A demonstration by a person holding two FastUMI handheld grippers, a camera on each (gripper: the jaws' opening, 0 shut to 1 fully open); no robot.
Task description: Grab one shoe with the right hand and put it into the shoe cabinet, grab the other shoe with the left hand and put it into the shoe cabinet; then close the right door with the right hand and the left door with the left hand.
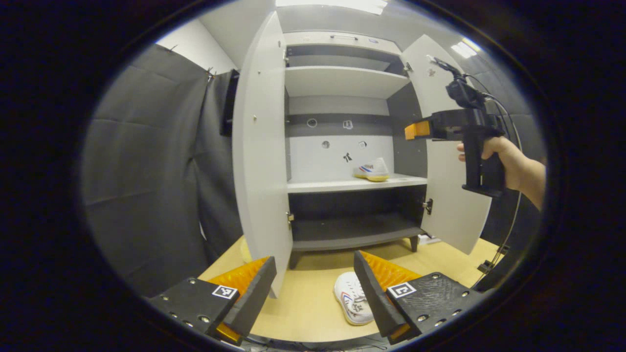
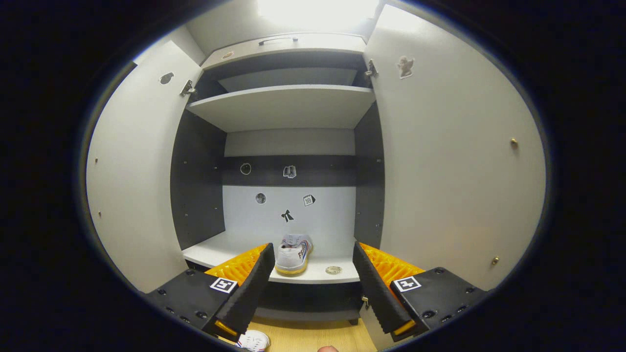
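A white shoe cabinet [image 1: 342, 80] stands with both doors swung open. One white sneaker [image 1: 372, 170] with a yellow sole rests on the middle shelf [image 1: 318, 186], toward its right. In the right gripper view that sneaker [image 2: 293, 255] sits heel-on just beyond my open right gripper [image 2: 313, 288], which holds nothing. The other white sneaker [image 1: 353, 304] lies on the wooden table, just in front of my open left gripper [image 1: 315, 303]. A hand [image 1: 508, 159] holds the right gripper [image 1: 415, 130] up by the right door [image 1: 455, 195].
The left door [image 1: 261, 161] juts toward me, its lower edge close to my left finger. Black cloth [image 1: 146, 171] hangs to the left. The wooden table [image 1: 303, 313] runs under the cabinet's legs. A cable [image 1: 508, 230] hangs from the right gripper. A toe of the loose sneaker [image 2: 254, 341] peeks below.
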